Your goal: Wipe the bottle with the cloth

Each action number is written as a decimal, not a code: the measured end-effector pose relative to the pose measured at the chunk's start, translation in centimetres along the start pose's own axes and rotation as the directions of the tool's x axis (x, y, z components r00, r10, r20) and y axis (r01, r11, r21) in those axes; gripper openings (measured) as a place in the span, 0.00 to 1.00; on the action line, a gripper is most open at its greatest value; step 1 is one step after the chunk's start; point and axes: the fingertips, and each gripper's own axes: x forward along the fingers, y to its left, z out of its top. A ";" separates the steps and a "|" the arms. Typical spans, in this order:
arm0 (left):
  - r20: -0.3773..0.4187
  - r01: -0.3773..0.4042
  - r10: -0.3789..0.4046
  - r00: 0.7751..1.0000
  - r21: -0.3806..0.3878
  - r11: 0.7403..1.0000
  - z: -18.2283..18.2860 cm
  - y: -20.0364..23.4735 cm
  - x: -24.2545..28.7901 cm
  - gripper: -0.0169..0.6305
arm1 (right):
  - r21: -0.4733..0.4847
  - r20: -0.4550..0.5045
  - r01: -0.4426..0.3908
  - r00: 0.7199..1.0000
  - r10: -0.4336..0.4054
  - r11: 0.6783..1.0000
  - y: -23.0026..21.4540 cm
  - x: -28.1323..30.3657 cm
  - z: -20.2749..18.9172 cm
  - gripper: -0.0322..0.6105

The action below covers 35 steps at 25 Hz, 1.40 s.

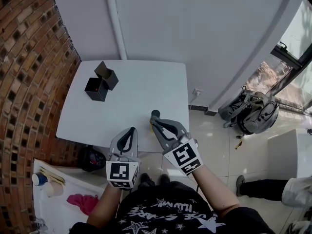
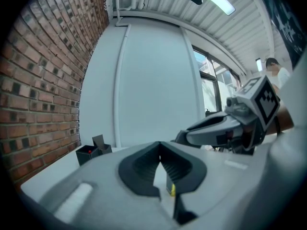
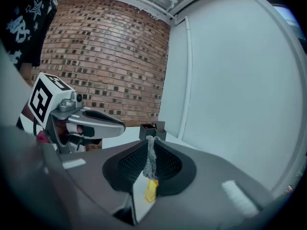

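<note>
A small bottle (image 1: 154, 115) with a dark cap and a yellow body stands near the front edge of the white table (image 1: 126, 96). My right gripper (image 1: 155, 123) is right beside it, shut on a strip of grey cloth (image 3: 151, 158) that stands up between its jaws. Through the gap below the cloth a bit of the yellow bottle (image 3: 150, 190) shows. My left gripper (image 1: 131, 130) hovers at the table's front edge, left of the bottle, shut with nothing in it. In the left gripper view only a sliver of the bottle (image 2: 172, 189) shows between the jaws.
Two open black boxes (image 1: 101, 82) sit at the table's far left. A brick wall (image 1: 29, 72) runs along the left. A backpack (image 1: 251, 112) lies on the floor at the right. A low white surface (image 1: 58, 204) at bottom left holds a pink rag (image 1: 84, 202).
</note>
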 end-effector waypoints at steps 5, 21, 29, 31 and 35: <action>-0.001 0.001 -0.001 1.000 -0.008 1.000 -0.1 -0.2 -0.1 0.03 | -0.034 0.037 0.030 0.999 -0.029 0.999 -0.2 -0.7 1.0 0.11; 0.000 -0.028 0.028 1.000 -0.006 1.000 0.1 1.2 -0.3 0.03 | -0.066 0.091 0.072 0.994 -0.066 0.995 -2.4 0.2 2.6 0.11; -0.021 -0.034 0.034 0.999 -0.011 0.999 -0.6 1.5 -0.2 0.03 | -0.458 -0.062 -0.128 0.992 0.113 0.880 3.4 -1.6 -2.6 0.11; -0.030 -0.040 0.039 0.999 -0.015 0.999 -0.9 1.7 -0.1 0.03 | -0.553 -0.097 -0.145 0.989 0.110 0.820 4.0 -1.2 -4.2 0.11; -0.045 -0.053 0.052 0.998 -0.021 0.998 -1.2 2.0 -0.1 0.03 | -0.581 -0.107 -0.153 0.988 0.111 0.800 4.1 0.0 -5.8 0.11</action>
